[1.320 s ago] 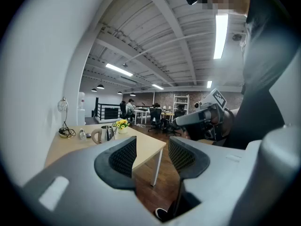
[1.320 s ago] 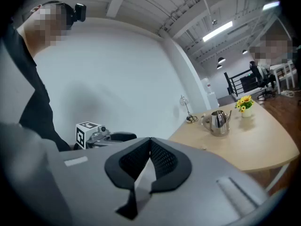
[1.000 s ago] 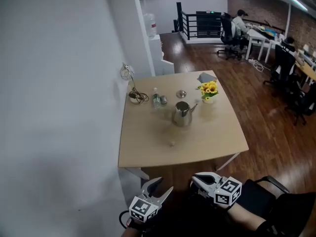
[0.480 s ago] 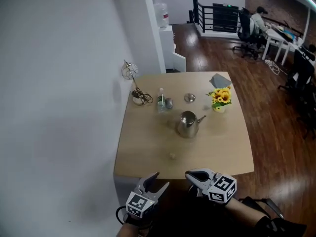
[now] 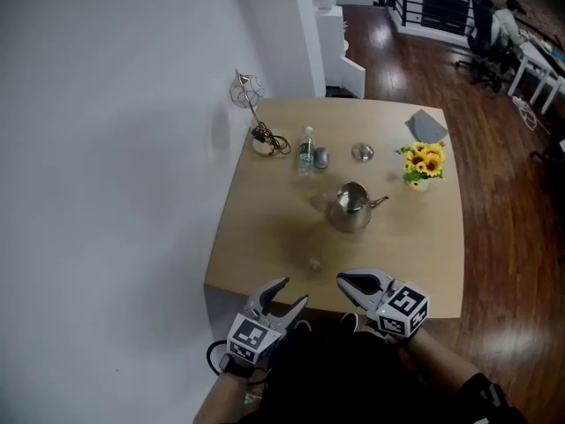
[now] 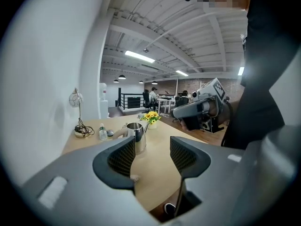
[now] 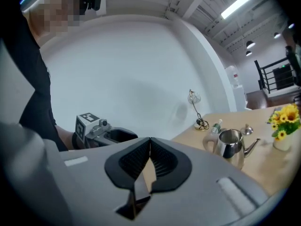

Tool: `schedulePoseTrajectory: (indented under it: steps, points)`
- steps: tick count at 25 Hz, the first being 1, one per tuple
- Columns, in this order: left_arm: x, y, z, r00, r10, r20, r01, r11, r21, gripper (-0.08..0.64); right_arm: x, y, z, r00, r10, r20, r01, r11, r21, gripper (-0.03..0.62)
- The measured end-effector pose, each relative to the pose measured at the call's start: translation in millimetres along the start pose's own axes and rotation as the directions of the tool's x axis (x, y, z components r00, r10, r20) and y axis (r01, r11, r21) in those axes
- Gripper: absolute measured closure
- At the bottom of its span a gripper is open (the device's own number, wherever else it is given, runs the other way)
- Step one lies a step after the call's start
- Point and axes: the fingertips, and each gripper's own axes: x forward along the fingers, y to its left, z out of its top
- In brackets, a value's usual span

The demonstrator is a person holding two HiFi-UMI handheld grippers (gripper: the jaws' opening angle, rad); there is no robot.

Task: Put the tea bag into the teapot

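The left claw [image 5: 291, 291] and right claw [image 5: 346, 280] have light grey housings and black ribbed pads [image 6: 123, 155]. Each carries 1 white cube [image 5: 250, 337] with black square markers. The left claw's jaws are opening, with nothing between them. 1 black cable [image 5: 214, 361] loops beside it. The clothing [image 5: 353, 378] is black.

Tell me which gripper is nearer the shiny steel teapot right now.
Right. The right gripper sits at the pale wooden table's near edge, almost straight before the shiny steel teapot. The left gripper, jaws opening on nothing, hangs farther left and back.
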Motion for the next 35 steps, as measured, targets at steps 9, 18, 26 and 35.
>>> schedulePoseTrajectory:
  steps: [9,18,26,35]
  points:
    - [20,29,-29,0.996,0.001,-0.09,-0.003,1.0,-0.021,0.328,41,-36,-53,0.97,-0.061,-0.237,0.006,0.974,-0.226,0.564]
    - [20,46,-45,0.991,-0.047,-0.123,0.043,0.999,-0.033,0.325,106,-89,-161,0.846,-0.136,-0.516,0.008,0.97,-0.243,0.523]
    - [-2,70,-63,0.988,-0.055,-0.142,0.044,0.996,-0.076,0.325,153,-109,-225,0.739,-0.185,-0.648,0.003,0.963,-0.271,0.506]
    - [-8,86,-76,0.983,-0.096,-0.157,0.08,0.991,-0.104,0.325,165,-124,-246,0.672,-0.242,-0.7,0.053,0.958,-0.28,0.539]
